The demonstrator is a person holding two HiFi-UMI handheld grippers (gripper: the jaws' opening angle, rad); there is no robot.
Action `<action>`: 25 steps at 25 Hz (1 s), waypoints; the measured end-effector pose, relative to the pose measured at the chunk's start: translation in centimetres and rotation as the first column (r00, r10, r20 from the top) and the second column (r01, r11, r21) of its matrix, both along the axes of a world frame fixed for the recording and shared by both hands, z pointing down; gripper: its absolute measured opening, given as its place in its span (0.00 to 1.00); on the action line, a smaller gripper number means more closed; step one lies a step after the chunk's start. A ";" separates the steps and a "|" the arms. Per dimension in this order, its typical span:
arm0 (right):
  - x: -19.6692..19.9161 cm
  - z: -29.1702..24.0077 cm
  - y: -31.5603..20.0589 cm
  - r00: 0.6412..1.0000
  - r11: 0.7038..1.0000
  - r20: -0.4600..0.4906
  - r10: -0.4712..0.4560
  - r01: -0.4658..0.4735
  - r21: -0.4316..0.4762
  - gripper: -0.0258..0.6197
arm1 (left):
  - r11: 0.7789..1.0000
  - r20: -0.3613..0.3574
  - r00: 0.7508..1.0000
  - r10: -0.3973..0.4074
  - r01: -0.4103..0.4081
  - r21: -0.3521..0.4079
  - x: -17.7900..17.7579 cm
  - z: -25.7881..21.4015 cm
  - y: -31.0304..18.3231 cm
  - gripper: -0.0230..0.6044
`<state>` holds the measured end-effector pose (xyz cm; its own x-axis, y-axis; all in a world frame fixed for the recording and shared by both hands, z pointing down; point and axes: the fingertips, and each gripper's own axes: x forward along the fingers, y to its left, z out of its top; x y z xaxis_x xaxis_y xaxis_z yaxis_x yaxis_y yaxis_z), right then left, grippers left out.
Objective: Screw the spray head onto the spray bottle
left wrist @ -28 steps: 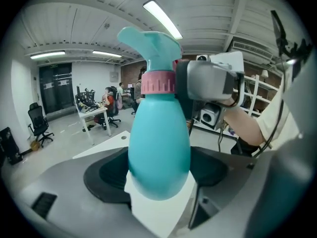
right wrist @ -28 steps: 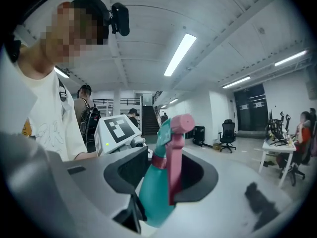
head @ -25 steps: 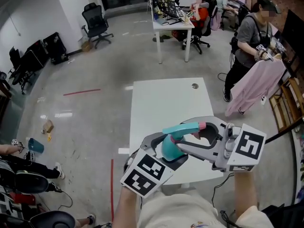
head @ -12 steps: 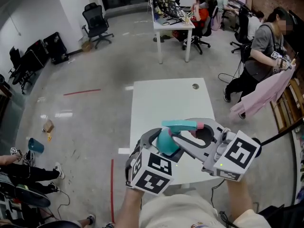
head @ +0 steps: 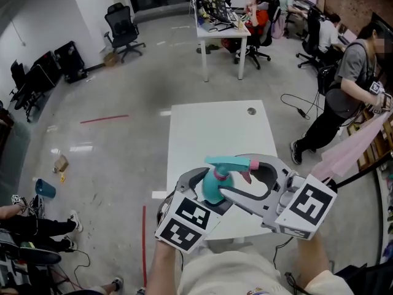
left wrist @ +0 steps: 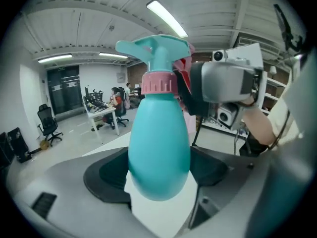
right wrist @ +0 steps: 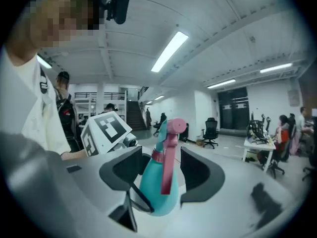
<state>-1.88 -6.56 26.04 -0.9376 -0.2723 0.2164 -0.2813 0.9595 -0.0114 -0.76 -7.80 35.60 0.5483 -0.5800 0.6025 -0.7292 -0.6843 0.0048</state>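
The teal spray bottle (head: 214, 188) is held upright above the near end of the white table (head: 209, 128), with my left gripper (head: 210, 193) shut on its round body (left wrist: 158, 148). The teal spray head (head: 226, 162) sits on the neck with its pink collar (left wrist: 159, 83); its pink trigger (right wrist: 168, 157) hangs down the front. My right gripper (head: 236, 177) reaches in from the right, level with the spray head. Its jaws are opening and stand on either side of the head (right wrist: 161, 170) with gaps, not pressing it.
A person holding a pink garment (head: 353, 146) stands right of the table. Farther back is a desk (head: 224, 29) with seated people, and a black office chair (head: 120, 26) stands on the grey floor. A cable (head: 301, 112) lies near the table's right side.
The right gripper's jaws have spread away from the spray head. The bottle and both grippers shifted only slightly. The person with the pink garment moved farther right.
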 end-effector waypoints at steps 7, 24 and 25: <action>-0.4 -1.1 0.5 0.993 0.990 -0.014 -0.120 0.121 0.067 0.38 | 0.998 0.003 0.998 0.069 -0.069 0.008 0.4 -0.5 1.3 0.63; -0.2 0.5 1.1 0.996 0.994 0.038 0.081 -0.078 -0.071 0.44 | 1.000 -0.048 0.999 -0.020 0.019 -0.018 -0.1 1.3 -0.2 0.63; 0.5 0.1 1.6 0.998 0.997 0.057 0.019 -0.015 -0.080 0.44 | 0.999 -0.086 0.996 0.020 -0.022 -0.024 0.1 1.0 0.1 0.63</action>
<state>-1.42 -4.92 26.12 -0.9444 -0.2726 0.1837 -0.2944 0.9500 -0.1038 -0.66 -7.73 36.64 0.6105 -0.5533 0.5667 -0.7110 -0.6981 0.0843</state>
